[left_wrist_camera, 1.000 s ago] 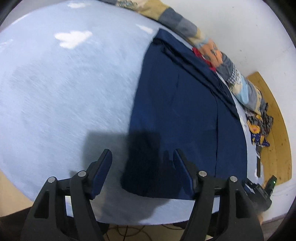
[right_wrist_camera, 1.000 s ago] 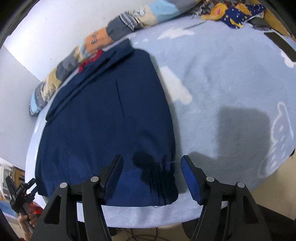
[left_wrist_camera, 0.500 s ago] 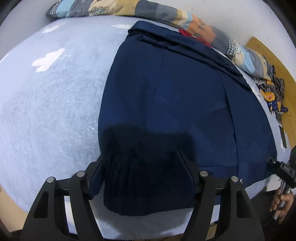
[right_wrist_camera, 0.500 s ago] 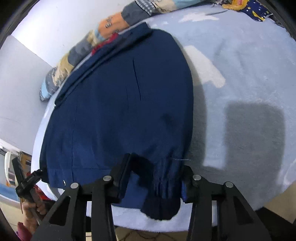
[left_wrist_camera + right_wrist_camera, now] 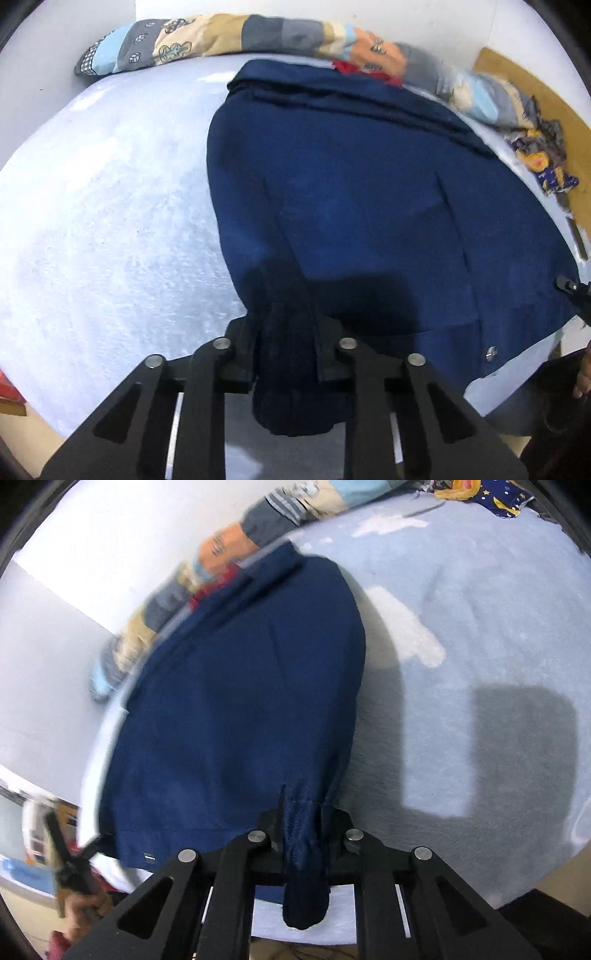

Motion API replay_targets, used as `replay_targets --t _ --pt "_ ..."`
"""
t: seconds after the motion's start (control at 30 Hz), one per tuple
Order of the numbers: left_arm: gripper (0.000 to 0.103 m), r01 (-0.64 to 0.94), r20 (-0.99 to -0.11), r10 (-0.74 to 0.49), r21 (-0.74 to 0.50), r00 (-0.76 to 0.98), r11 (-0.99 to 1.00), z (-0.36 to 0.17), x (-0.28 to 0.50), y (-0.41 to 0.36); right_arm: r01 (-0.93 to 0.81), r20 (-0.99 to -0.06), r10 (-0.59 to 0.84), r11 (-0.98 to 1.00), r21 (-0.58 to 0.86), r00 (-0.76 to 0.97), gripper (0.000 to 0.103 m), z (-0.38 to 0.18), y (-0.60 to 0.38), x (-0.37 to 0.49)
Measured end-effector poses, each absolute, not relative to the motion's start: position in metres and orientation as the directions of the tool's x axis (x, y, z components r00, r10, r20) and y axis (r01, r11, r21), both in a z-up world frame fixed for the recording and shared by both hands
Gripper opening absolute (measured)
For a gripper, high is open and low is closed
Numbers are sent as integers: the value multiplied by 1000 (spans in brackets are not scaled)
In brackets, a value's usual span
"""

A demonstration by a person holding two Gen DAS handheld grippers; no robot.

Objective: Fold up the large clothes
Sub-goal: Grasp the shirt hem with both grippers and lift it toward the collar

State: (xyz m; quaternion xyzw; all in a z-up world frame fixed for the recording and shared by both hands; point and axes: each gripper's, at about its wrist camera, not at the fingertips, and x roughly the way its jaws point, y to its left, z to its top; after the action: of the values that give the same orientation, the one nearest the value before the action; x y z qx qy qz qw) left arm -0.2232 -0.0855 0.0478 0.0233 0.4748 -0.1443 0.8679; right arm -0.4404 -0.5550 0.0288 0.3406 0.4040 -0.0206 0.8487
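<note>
A large navy blue garment (image 5: 369,192) lies spread on a light blue bed cover (image 5: 92,221). My left gripper (image 5: 286,339) is shut on the garment's near left corner, the cloth bunched between its jaws. In the right wrist view the same garment (image 5: 229,709) stretches away, and my right gripper (image 5: 304,827) is shut on its near right corner, with a fold of cloth hanging down between the fingers. Both corners are raised off the bed cover (image 5: 480,627).
A patchwork bolster (image 5: 229,37) runs along the far edge by the white wall. A red cloth (image 5: 354,68) peeks out behind the garment. A pile of patterned clothes (image 5: 543,162) lies at the far right. The bed's near edge is just below both grippers.
Both grippers went from open over the garment's near corners to shut on them. The corners are now bunched and lifted slightly.
</note>
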Motion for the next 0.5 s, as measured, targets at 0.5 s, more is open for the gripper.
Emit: replay_targets --t 0.5 --pt "17 255 -814 -288 -178 504 950 72 -234 -53 192 -576 283 755 626 767 11 73 -550 -473"
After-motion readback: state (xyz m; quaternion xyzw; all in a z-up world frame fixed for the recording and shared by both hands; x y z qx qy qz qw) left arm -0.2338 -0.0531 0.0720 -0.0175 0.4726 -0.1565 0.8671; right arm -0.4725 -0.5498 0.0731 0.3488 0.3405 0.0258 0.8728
